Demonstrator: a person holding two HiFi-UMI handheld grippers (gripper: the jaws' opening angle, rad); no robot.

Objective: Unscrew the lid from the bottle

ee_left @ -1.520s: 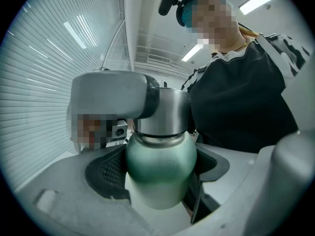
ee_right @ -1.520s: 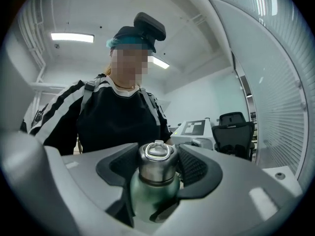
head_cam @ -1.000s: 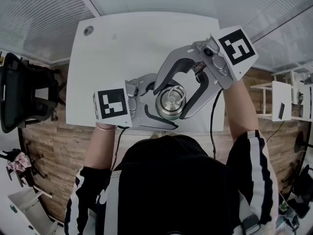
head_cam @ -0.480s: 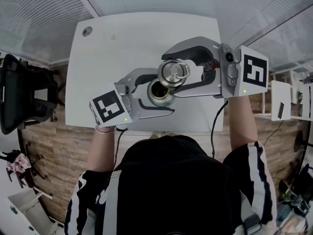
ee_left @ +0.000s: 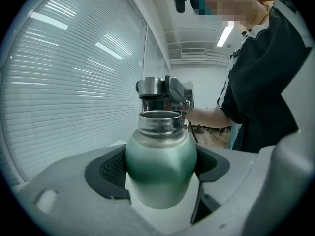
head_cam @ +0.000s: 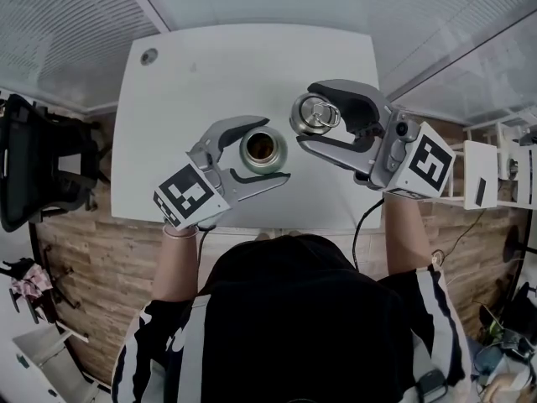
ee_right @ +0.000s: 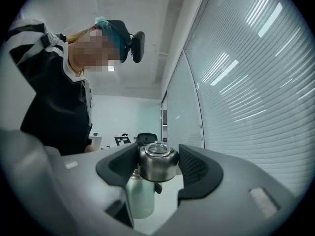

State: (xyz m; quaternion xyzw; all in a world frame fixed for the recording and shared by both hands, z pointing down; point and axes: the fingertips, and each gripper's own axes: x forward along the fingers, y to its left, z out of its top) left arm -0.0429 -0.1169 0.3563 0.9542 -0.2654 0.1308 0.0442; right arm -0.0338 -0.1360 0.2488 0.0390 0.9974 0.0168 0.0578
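White tabletop (head_cam: 210, 65): left hand-held gripper (head_cam: 277, 150) clamps green metal bottle (head_cam: 263, 148). Beside it, right hand-held gripper (head_cam: 303, 119) pinches round steel lid (head_cam: 317, 113); slackening could drop it.

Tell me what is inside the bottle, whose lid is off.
In the head view, the open mouth of the bottle shows only a dark interior. Whether anything is in it cannot be told; its walls hide the rest.
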